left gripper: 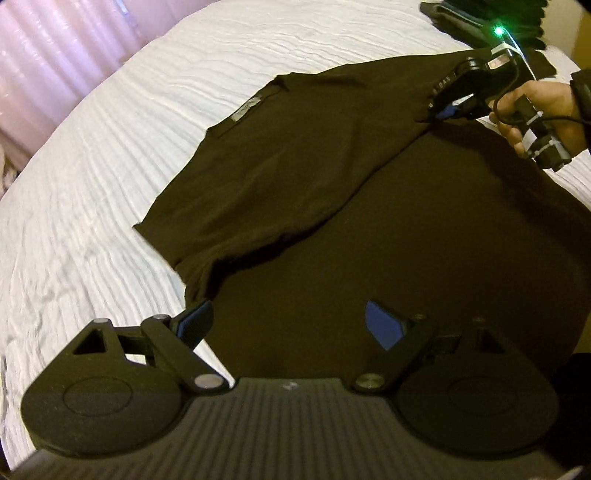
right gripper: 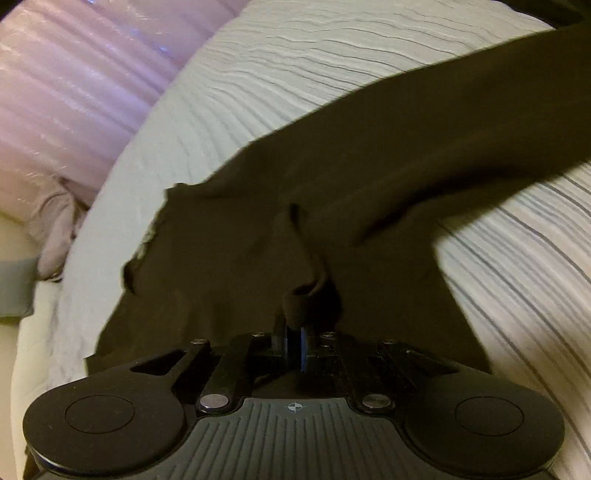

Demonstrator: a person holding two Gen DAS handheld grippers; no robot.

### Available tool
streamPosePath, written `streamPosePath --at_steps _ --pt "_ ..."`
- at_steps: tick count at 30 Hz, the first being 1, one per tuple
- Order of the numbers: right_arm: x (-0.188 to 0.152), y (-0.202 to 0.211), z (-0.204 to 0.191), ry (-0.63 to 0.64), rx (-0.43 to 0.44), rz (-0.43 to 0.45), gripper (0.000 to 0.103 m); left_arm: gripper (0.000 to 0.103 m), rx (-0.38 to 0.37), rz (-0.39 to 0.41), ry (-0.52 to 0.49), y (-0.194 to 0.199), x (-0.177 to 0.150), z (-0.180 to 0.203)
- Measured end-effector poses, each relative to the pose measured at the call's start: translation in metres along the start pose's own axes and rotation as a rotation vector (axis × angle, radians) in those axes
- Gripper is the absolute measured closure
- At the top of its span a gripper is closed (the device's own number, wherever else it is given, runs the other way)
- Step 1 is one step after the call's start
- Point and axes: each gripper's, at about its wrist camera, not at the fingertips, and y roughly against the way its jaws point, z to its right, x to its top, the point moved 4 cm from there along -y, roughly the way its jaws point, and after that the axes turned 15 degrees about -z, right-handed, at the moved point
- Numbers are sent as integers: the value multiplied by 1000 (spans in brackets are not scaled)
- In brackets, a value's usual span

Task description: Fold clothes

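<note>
Spread left gripper (left gripper: 290, 325) hovers over one black shirt (left gripper: 295, 177); right gripper (right gripper: 295, 314) pinches its fabric.

The white bedspread (left gripper: 110, 166) lay bare and passable to the left of the dark shirt (left gripper: 369, 221), while a dark pile (left gripper: 461, 14) at the far corner and the pink curtain (right gripper: 74, 92) closed those sides.
</note>
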Motion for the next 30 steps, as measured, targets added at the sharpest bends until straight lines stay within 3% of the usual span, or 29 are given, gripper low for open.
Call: streamPosePath --at_steps 2,8,17,26,30 --pt "-2 9 2 -16 -17 15 36 16 -7 5 -11 -3 2 -5" --pt "-11 40 7 -61 -72 39 35 16 7 -14 -3 -19 3 -36" --pt "-63 119 26 -157 -197 106 35 16 10 19 -63 -32 1 -68" --pt "-26 226 129 -390 -279 371 35 16 21 16 -78 -23 36 -32" --pt "6 255 194 -425 -269 415 35 16 32 -12 -60 -19 72 7"
